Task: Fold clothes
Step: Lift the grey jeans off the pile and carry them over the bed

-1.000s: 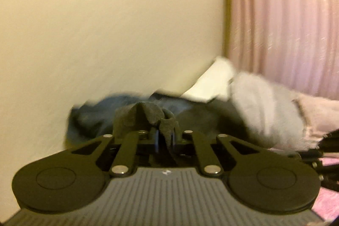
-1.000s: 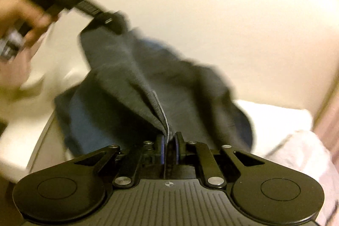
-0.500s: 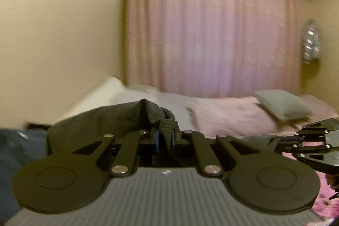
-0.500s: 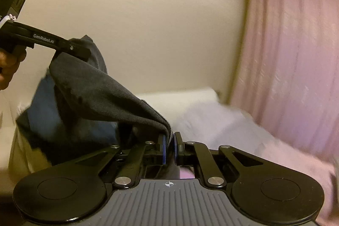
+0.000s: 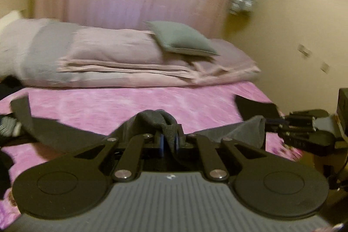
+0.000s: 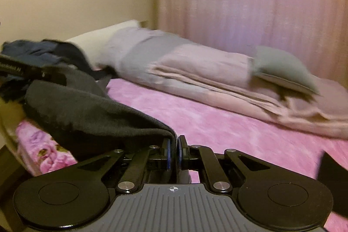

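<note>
Pinching one dark grey garment (image 6: 91, 114) above the pink bedspread (image 5: 130, 105), both hand-held grippers clamped tight: left (image 5: 169, 140), right (image 6: 173, 150)

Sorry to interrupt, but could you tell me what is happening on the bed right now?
A person is holding a dark grey garment up between two handheld claws. The left claw is shut on one bunched edge, and the right claw is shut on another, so the cloth hangs over the pink bedspread. Folded pink bedding and a grey cushion lie farther back. No fold is visible yet.
</note>
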A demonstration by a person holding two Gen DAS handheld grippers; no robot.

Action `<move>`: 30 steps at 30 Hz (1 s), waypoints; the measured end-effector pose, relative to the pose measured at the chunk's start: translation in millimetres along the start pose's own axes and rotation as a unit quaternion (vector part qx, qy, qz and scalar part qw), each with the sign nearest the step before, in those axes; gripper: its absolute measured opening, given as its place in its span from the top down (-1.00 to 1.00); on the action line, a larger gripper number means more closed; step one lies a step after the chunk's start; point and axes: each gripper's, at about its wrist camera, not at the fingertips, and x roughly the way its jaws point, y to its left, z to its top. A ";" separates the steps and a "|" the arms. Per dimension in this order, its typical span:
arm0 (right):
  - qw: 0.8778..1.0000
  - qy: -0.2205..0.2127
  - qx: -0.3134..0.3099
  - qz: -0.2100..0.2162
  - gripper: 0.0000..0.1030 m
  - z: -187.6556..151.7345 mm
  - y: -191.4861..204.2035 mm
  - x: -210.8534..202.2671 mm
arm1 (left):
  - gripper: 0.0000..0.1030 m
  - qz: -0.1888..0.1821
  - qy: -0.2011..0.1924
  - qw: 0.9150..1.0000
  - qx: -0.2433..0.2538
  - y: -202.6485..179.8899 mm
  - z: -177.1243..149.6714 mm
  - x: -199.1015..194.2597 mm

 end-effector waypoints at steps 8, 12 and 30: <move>0.996 -0.053 0.015 -0.064 0.90 20.0 23.6 -98.2 | 0.88 -0.069 -0.032 0.996 0.044 -39.4 14.7 -37.4; 0.995 -0.066 0.007 -0.073 0.90 46.4 19.0 -101.8 | 0.88 -0.090 -0.033 0.995 0.038 -44.5 38.6 -36.8; 0.997 0.073 0.037 0.008 -0.94 74.1 -283.9 207.7 | 0.24 0.055 0.146 0.987 -0.026 5.9 153.9 403.0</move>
